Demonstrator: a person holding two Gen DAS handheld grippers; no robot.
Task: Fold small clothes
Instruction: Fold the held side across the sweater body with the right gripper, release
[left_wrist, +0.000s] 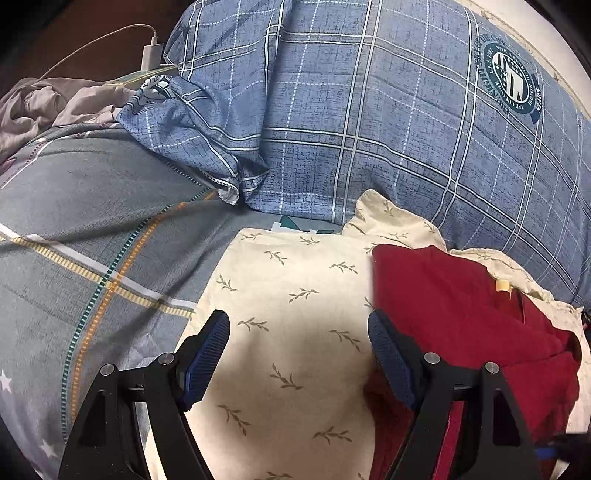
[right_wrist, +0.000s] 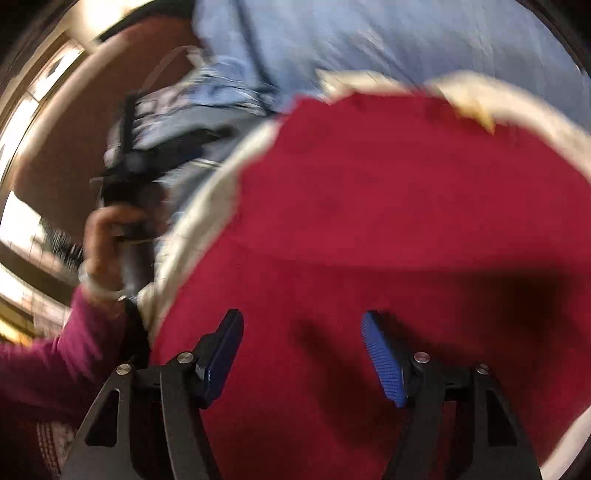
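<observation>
A dark red garment (left_wrist: 465, 317) lies folded on a cream cloth with a leaf print (left_wrist: 295, 295), at the right of the left wrist view. My left gripper (left_wrist: 298, 328) is open and empty above the cream cloth, its right finger at the garment's left edge. In the blurred right wrist view the red garment (right_wrist: 388, 206) fills most of the frame. My right gripper (right_wrist: 302, 332) is open and empty just above it. The cream cloth (right_wrist: 199, 218) shows as a rim around the garment.
A blue plaid quilt (left_wrist: 369, 110) is bunched behind the cream cloth. A grey striped bedsheet (left_wrist: 92, 229) spreads to the left. A white charger and cable (left_wrist: 149, 55) lie at the far left back. The person's left hand (right_wrist: 107, 243) holds the other gripper.
</observation>
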